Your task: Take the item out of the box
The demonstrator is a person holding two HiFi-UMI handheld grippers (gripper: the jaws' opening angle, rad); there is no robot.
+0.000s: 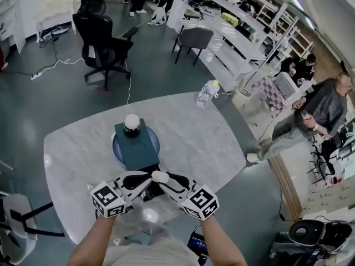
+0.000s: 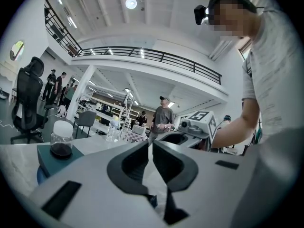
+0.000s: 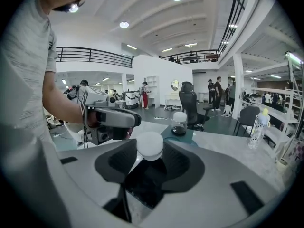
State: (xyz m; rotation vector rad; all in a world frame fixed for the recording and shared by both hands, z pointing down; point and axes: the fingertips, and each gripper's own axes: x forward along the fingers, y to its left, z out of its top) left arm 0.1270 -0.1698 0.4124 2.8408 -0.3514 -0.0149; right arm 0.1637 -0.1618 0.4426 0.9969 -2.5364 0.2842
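Note:
A small black box [image 1: 153, 191] lies open at the near table edge, between both grippers. My right gripper [image 1: 161, 177] is shut on a white-lidded jar [image 3: 149, 146] and holds it just over the box's dark opening [image 3: 142, 184]; the jar's body is hidden by the jaws. My left gripper [image 1: 147, 179] is at the box's left side with its jaws shut tip to tip [image 2: 148, 144], and I see nothing clamped between them. A second jar with a white lid [image 1: 131, 124] stands on a teal box [image 1: 137, 148] on a blue plate [image 1: 117, 148] mid-table.
A clear water bottle [image 1: 206, 93] stands at the marble table's far right edge [image 1: 227, 121]. A black office chair [image 1: 102, 37] and a grey chair [image 1: 194, 37] are beyond the table. A person [image 1: 321, 112] sits to the right.

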